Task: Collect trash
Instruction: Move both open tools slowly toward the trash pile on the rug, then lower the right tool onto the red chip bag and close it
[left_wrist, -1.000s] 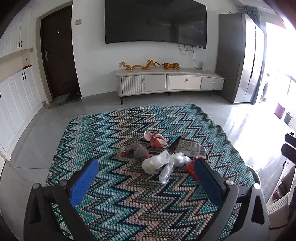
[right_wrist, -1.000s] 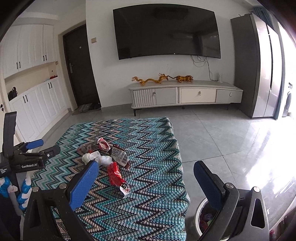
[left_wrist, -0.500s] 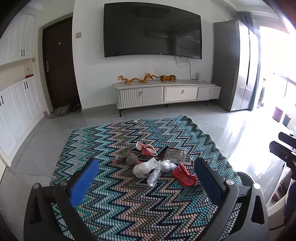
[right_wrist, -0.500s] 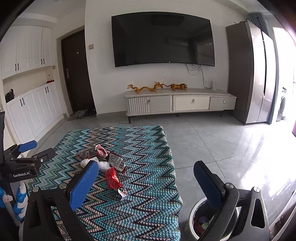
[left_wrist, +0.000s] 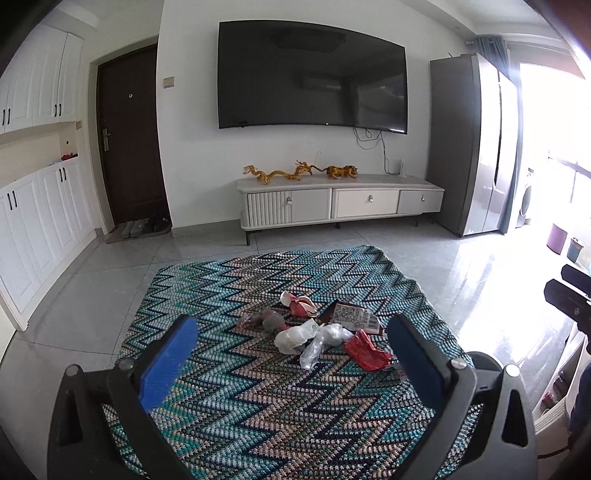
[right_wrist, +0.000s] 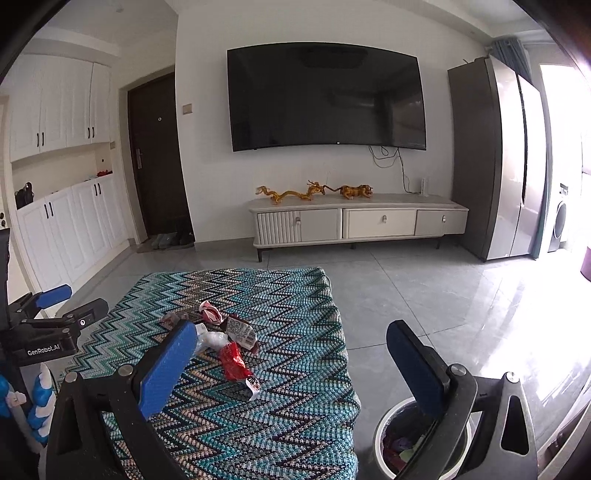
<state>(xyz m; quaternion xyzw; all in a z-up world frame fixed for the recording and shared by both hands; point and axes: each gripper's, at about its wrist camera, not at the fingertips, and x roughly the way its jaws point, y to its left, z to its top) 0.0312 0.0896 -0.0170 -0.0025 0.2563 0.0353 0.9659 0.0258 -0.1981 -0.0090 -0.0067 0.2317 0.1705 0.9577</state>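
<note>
Both hand-held grippers, left and right, spread wide, empty. Wrappers piled mid-rug, uncollected. Bin near right, some trash inside. Most remains.

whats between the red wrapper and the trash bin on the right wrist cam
Only bare zigzag rug and its edge separate the red wrapper from the trash bin, seen in the right wrist view.
</note>
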